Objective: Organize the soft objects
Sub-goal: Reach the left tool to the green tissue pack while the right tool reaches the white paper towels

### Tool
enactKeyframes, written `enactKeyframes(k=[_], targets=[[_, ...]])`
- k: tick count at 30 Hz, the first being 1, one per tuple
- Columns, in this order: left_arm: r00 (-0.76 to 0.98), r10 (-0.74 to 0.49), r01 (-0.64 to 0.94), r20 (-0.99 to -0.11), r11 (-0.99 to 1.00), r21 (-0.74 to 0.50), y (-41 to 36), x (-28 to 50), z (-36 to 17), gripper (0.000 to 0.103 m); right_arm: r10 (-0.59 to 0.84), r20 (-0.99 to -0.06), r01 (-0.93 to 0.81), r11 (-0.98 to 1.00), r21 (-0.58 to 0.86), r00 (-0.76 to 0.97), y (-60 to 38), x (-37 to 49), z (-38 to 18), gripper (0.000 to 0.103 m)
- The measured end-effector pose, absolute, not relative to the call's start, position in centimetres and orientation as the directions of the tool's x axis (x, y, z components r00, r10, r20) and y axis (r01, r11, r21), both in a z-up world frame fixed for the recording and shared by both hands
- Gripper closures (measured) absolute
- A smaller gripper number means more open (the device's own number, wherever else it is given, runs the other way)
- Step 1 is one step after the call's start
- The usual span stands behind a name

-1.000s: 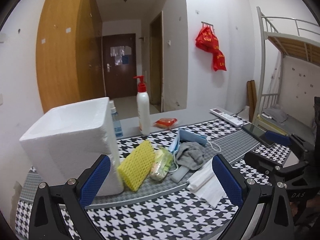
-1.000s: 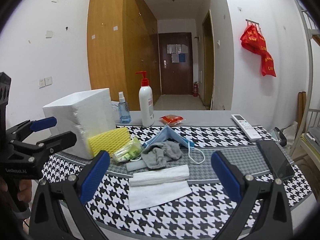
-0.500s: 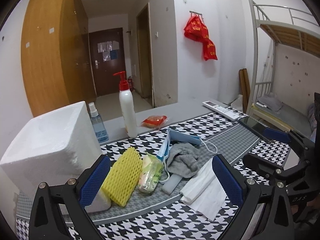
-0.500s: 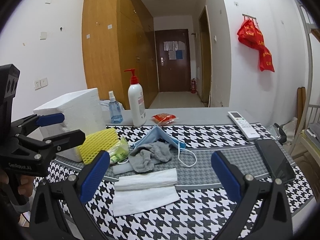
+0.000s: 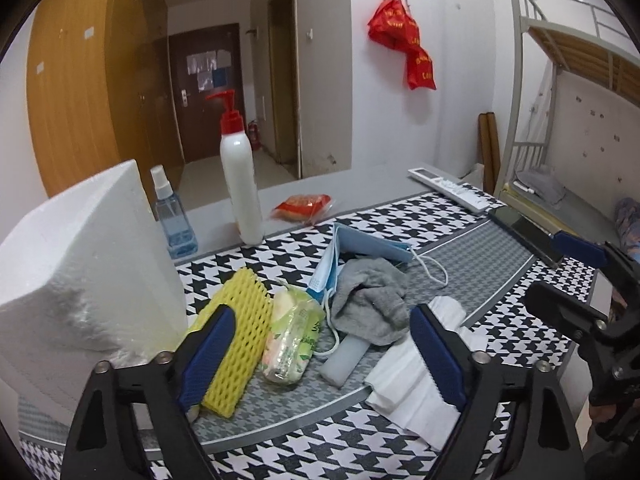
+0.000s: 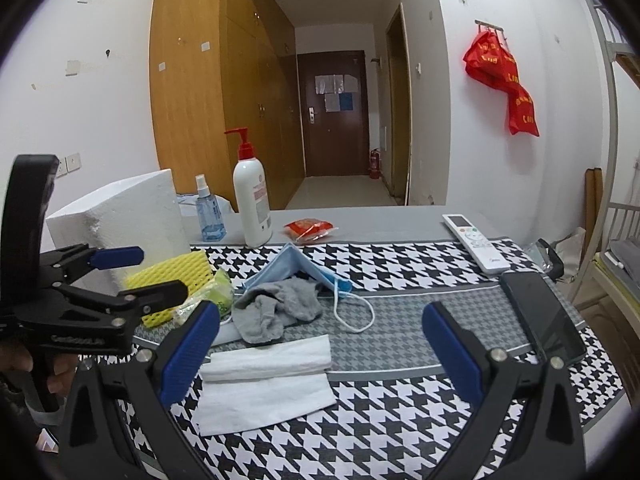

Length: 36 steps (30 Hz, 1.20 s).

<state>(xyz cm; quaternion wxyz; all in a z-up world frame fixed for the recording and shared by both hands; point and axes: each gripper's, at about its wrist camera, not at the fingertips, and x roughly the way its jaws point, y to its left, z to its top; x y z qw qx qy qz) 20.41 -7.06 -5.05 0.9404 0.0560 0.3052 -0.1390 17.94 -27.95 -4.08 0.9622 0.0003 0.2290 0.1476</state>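
Soft objects [image 5: 320,312] below tilted L hand-held gripper [image 5: 320,354]

right gripper [image 6: 320,344]: blue-padded jaws wide apart, nothing between | folded white paper tissue [image 6: 266,382]: below them | crumpled grey cloth [image 6: 276,310]: beside light blue face mask [image 6: 298,266]

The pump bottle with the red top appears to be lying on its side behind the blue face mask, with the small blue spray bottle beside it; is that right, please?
Not quite: the pump bottle stands upright, as the right wrist view shows. It is behind the blue face mask, with the spray bottle beside it.
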Motion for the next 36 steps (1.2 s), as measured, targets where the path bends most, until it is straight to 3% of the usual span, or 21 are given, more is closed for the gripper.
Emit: enactKeyframes(k=[10, 12, 18, 32, 36], targets=[[0.711, -0.194, 0.252, -0.675, 0.968, -0.013, -6.5, 23.1, -7.8, 0.033, 0.317, -0.503, -0.327, 0.942, 0.071, 0.804, -27.1, 19.0, -5.4, 0.001], [0.698, -0.164, 0.238, -0.697, 0.971, 0.01, -6.7, 23.6, -8.5, 0.046, 0.323, -0.512, -0.335, 0.94, 0.072, 0.796, -26.9, 19.1, -5.6, 0.001], [0.668, -0.139, 0.214, -0.731, 0.977, 0.009, -6.0, 24.6, -9.6, 0.064, 0.353, -0.527, -0.365, 0.927, 0.086, 0.773, -26.3, 19.8, -5.7, 0.001], [0.63, -0.125, 0.196, -0.766, 0.981, 0.002, -5.5, 25.5, -10.9, 0.064, 0.369, -0.609, -0.44, 0.897, 0.036, 0.702, -24.1, 21.1, -7.6, 0.001], [0.631, -0.121, 0.189, -0.766, 0.982, 0.001, -5.3, 25.6, -11.0, 0.07, 0.362, -0.647, -0.454, 0.891, 0.027, 0.672, -23.3, 21.8, -8.3, 0.001]])
